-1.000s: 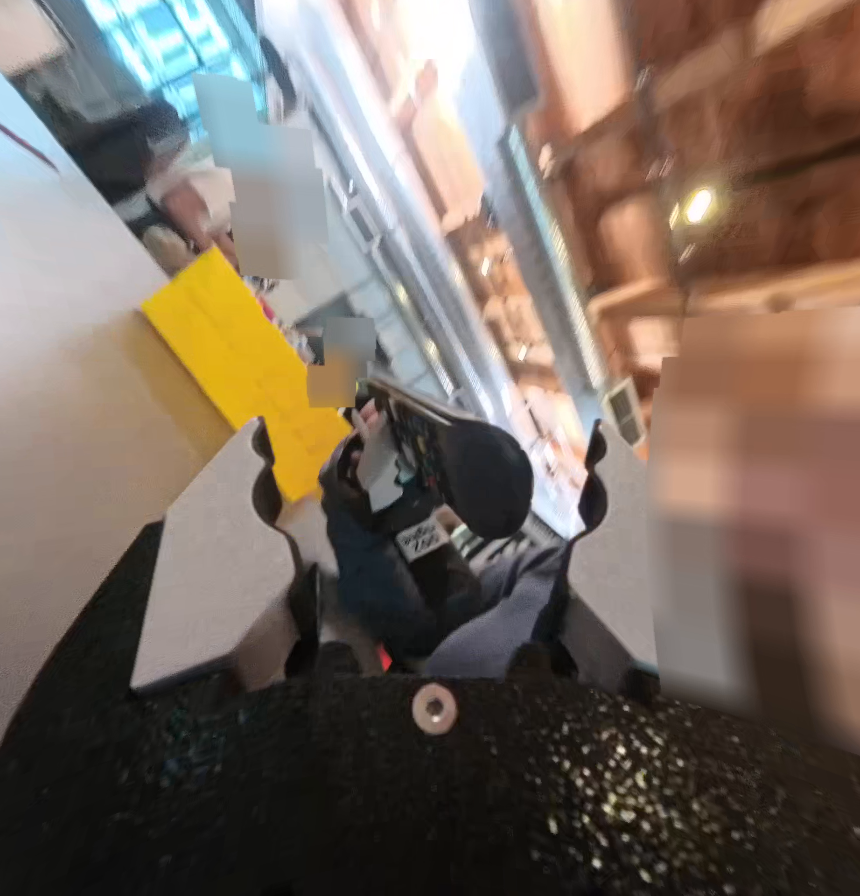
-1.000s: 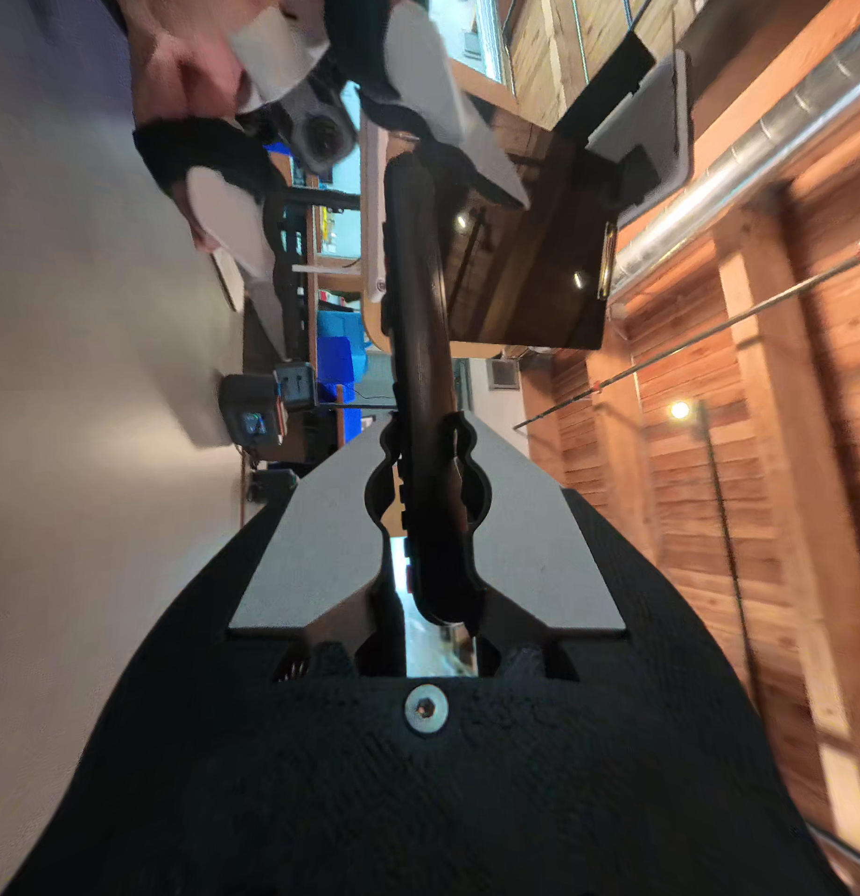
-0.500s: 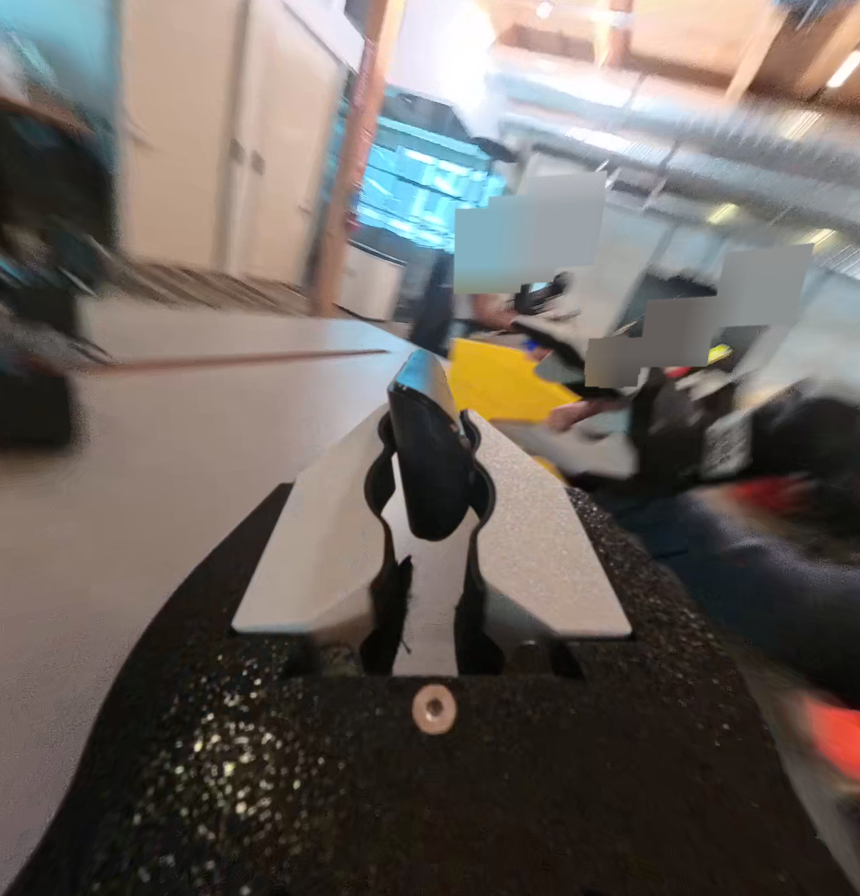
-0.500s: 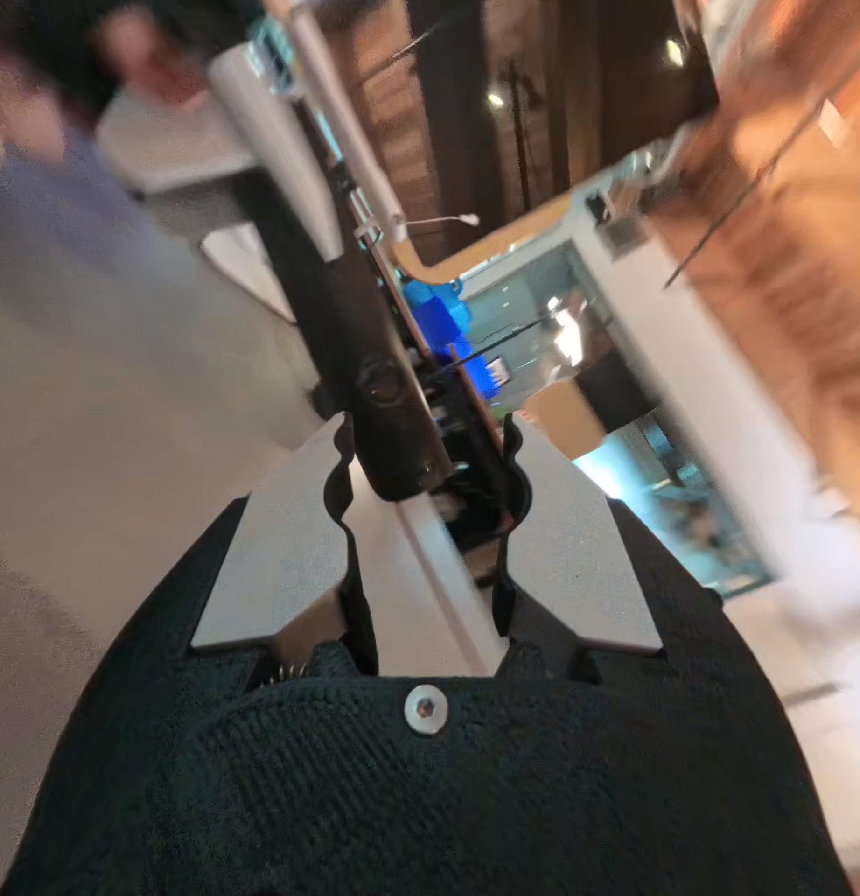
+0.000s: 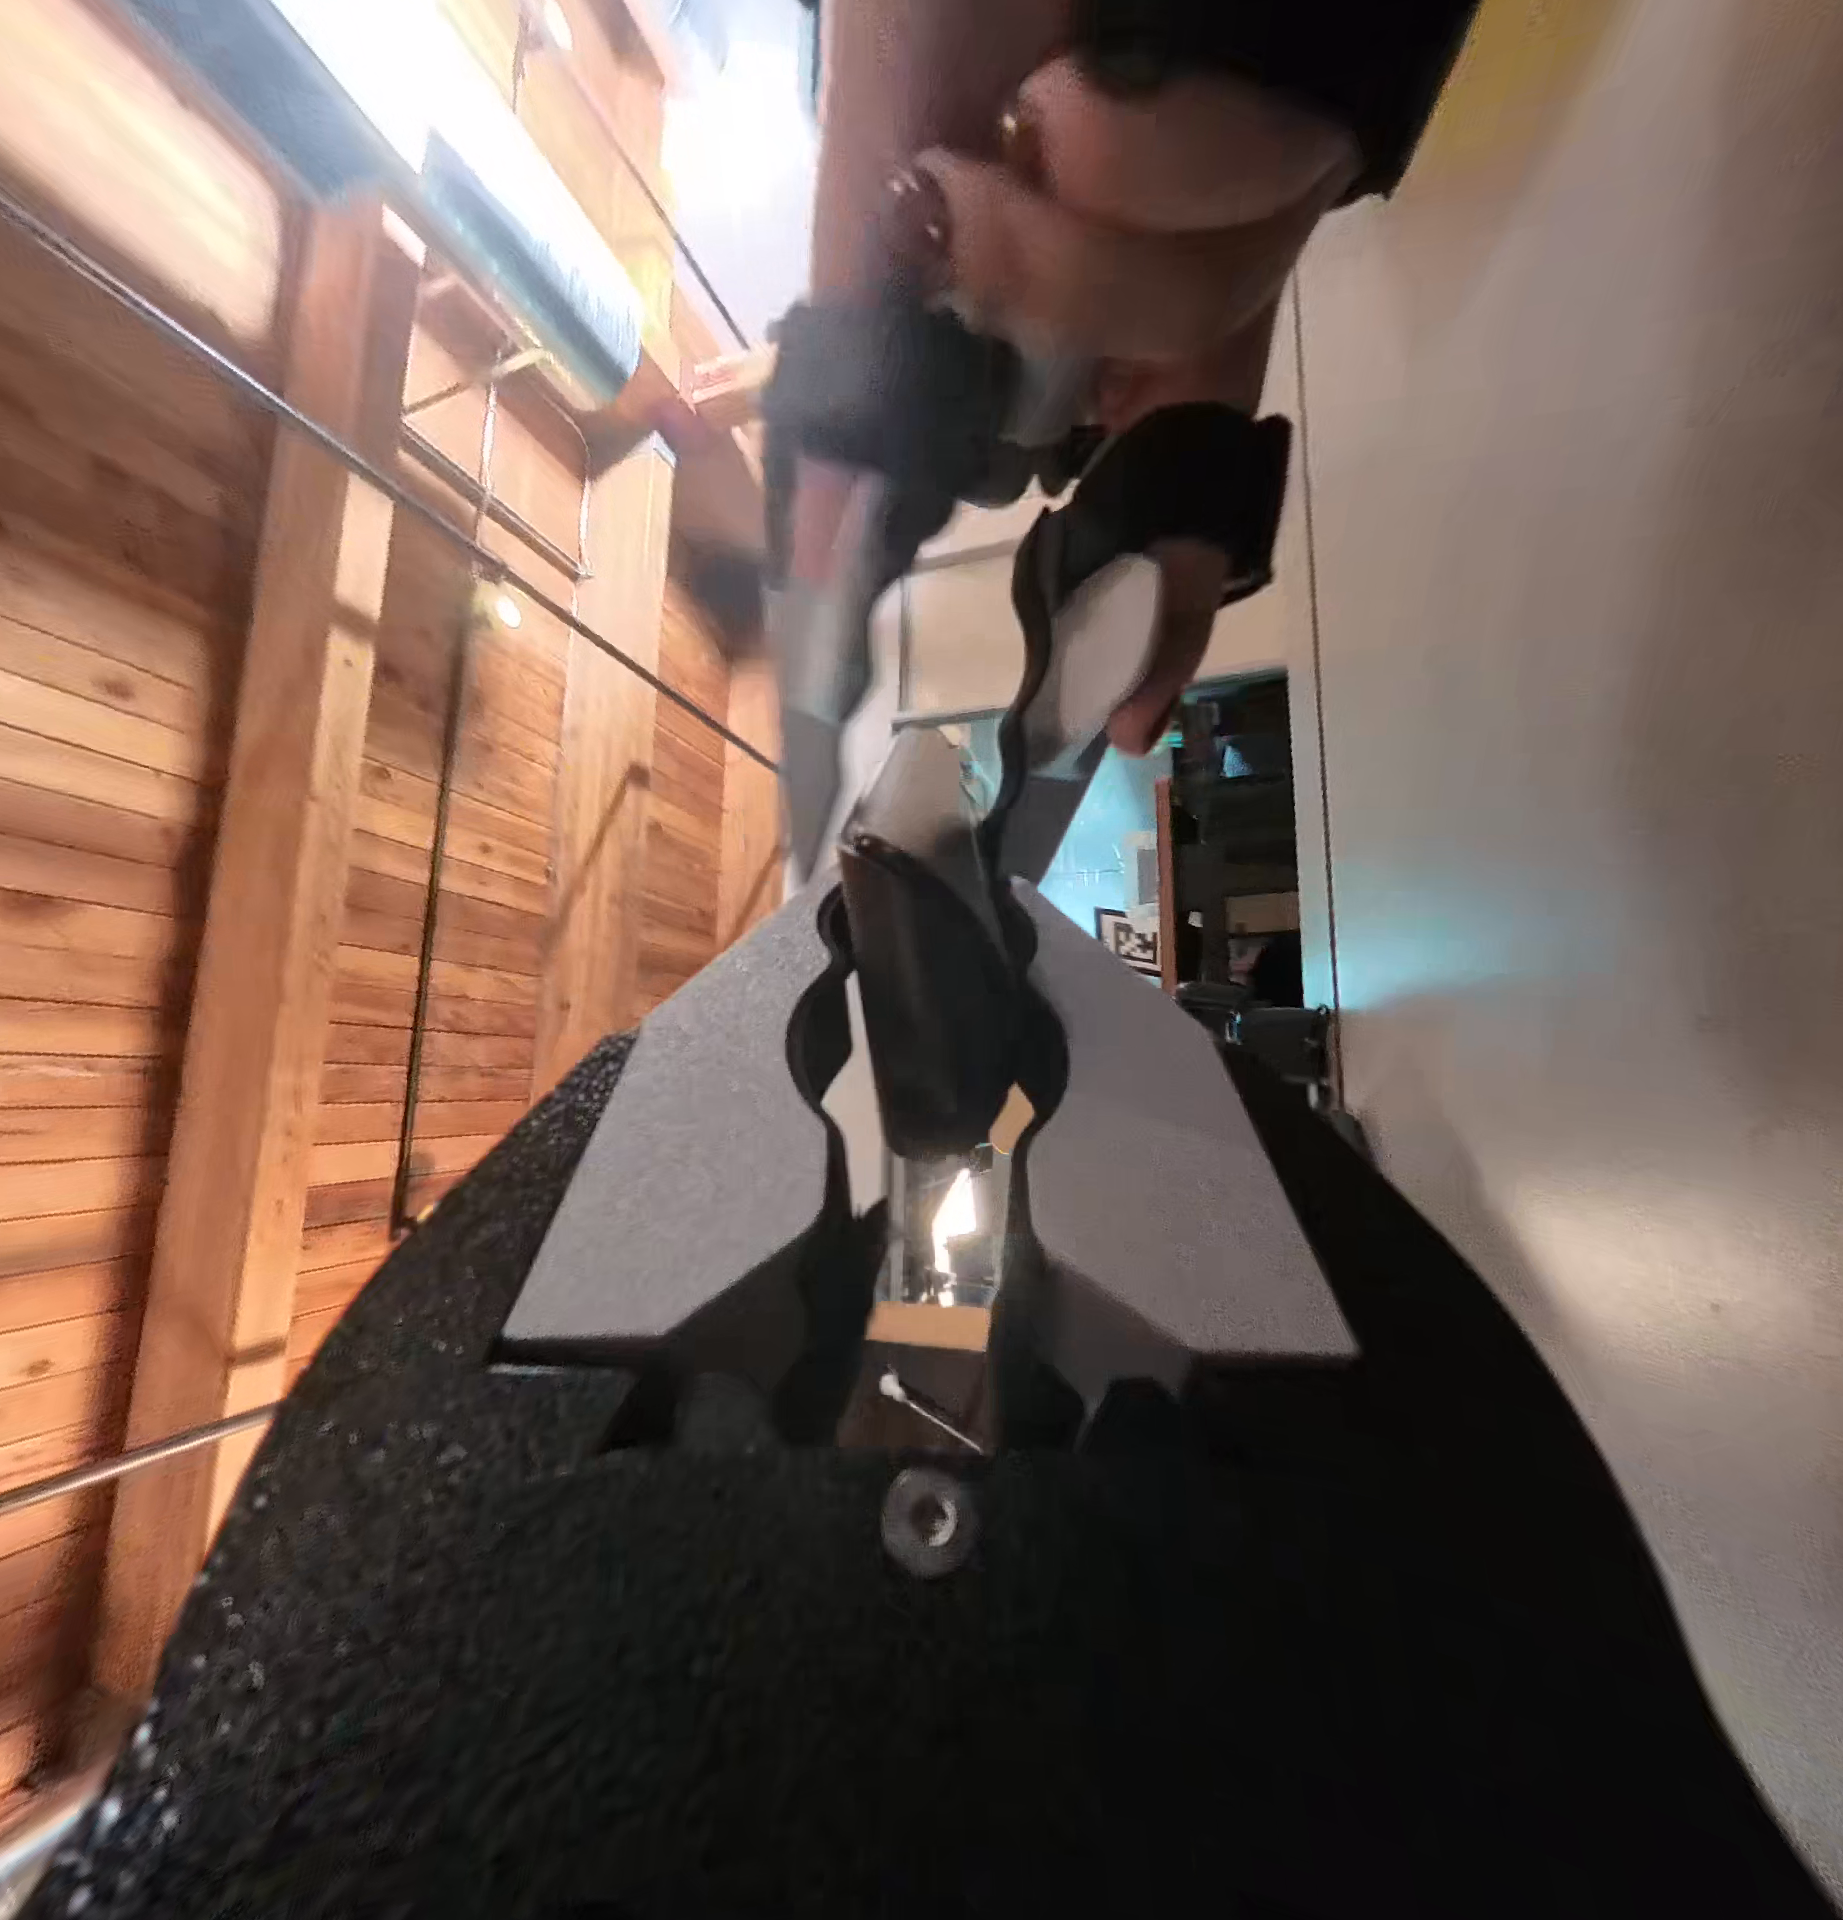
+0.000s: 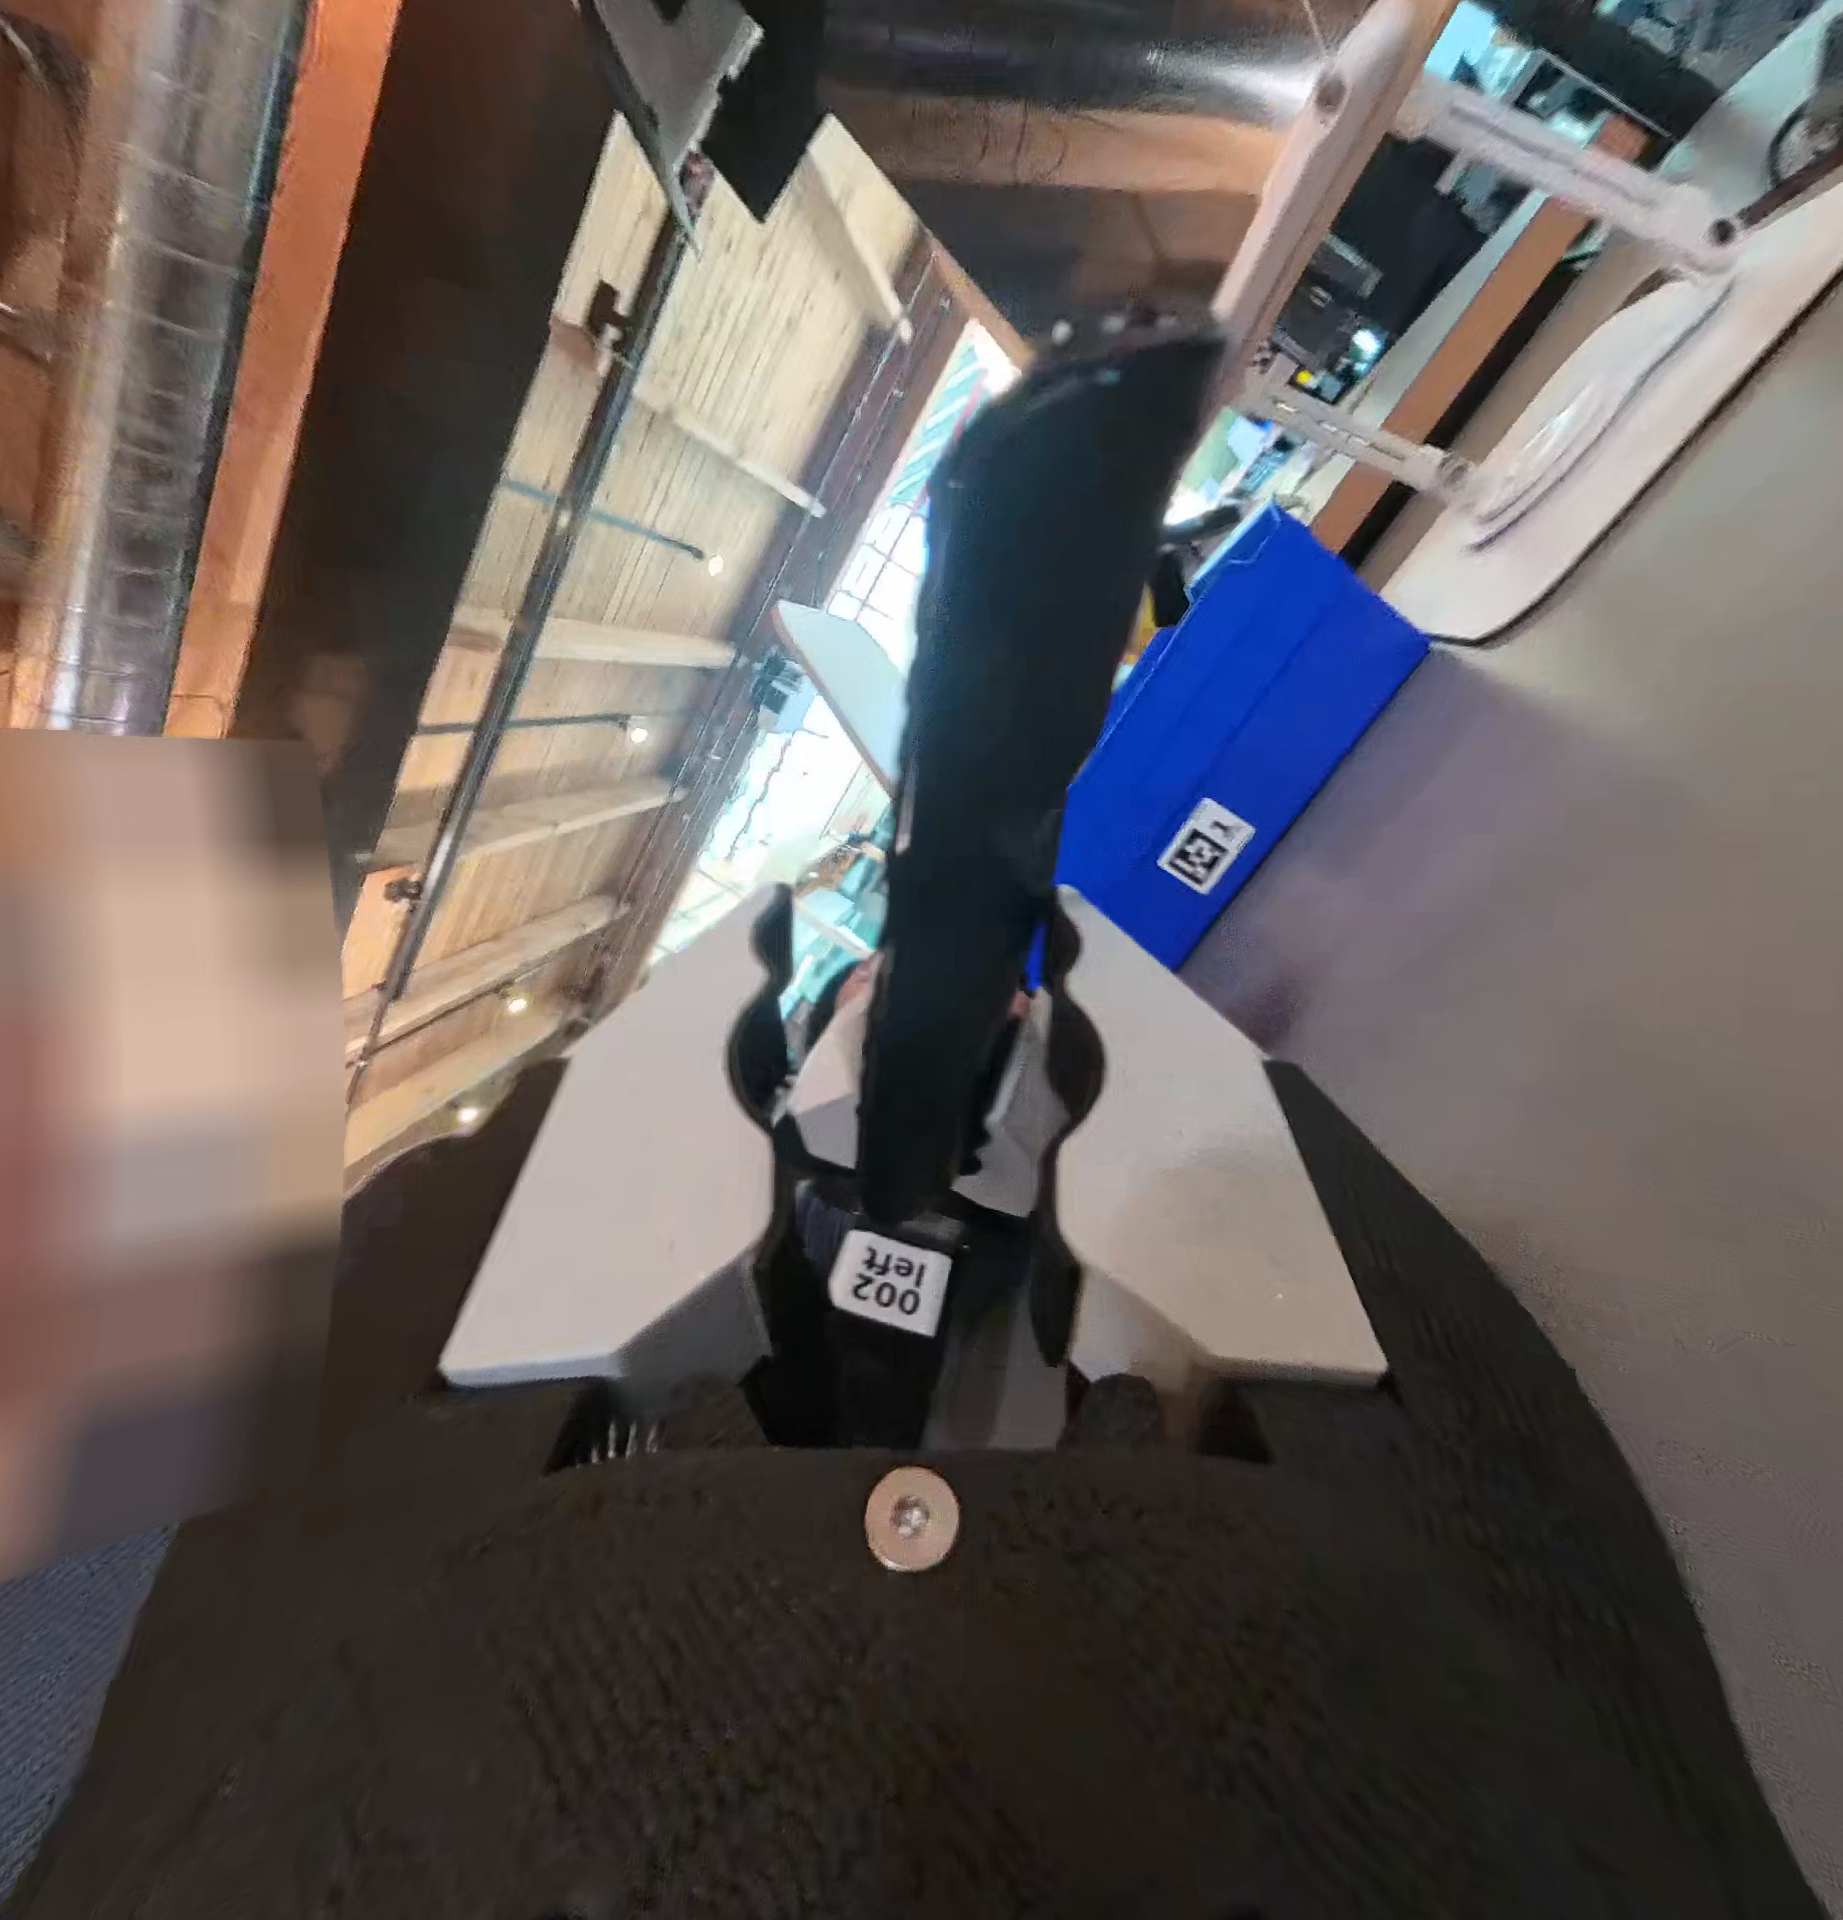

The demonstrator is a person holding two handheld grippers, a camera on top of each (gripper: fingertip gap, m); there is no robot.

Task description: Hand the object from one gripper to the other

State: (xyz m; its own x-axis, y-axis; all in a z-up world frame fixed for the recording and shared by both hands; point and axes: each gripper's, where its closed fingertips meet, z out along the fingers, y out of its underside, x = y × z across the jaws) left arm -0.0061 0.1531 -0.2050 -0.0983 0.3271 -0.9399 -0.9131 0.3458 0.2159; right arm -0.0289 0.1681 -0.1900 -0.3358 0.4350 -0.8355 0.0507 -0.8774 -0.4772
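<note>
Object: the long, slim black plastic remote-like bar (image 5: 922,1018) sits between the pads of the left tool (image 5: 922,1023), clamped at its near end.
Right tool: the right tool (image 6: 912,1039) brackets the same bar, parted wider than it, not yet gripping.
Progress: handover seems midway; closing right, releasing left remain.
Left view only: a hand (image 5: 1125,187) above.
Right view only: blue bin (image 6: 1260,748), the bar's far end.

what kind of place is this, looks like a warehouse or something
Probably a workshop or lab in a timber-built industrial space: wooden plank walls, a bare metal duct, a blue storage bin.
</note>
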